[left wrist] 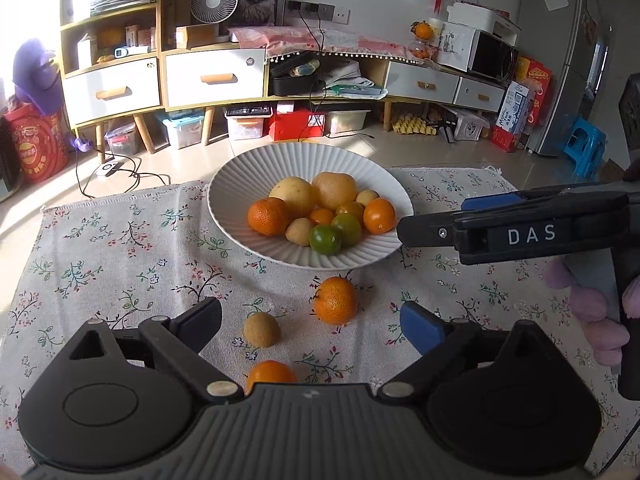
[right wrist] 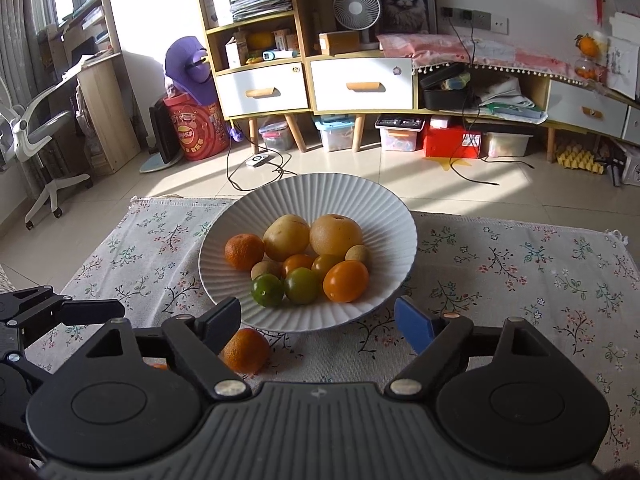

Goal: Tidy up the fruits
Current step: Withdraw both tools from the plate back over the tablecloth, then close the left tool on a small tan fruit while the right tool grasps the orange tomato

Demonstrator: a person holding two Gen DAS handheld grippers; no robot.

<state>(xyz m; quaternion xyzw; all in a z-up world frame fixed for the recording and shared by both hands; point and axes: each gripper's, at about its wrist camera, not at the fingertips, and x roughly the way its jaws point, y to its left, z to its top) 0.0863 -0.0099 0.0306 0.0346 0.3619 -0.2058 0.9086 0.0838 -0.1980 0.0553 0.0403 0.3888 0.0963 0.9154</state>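
A white ribbed bowl [left wrist: 240, 184] [right wrist: 384, 216] on a floral cloth holds several fruits: oranges, green citrus, two large yellow ones and small brown ones. On the cloth in front of it lie an orange mandarin [left wrist: 335, 300] [right wrist: 246, 350], a small brown fruit [left wrist: 262, 329] and another orange [left wrist: 270, 376] partly hidden by the gripper body. My left gripper [left wrist: 316, 322] is open and empty, low over these loose fruits. My right gripper [right wrist: 320, 322] is open and empty at the bowl's near rim; it shows in the left wrist view [left wrist: 404, 230] beside the bowl's right rim.
The floral cloth [left wrist: 120, 248] [right wrist: 520, 272] covers the low table, whose far edge drops to a tiled floor. A wooden cabinet with drawers [right wrist: 360, 80], storage boxes and cables stand behind. An office chair [right wrist: 36, 136] is at far left.
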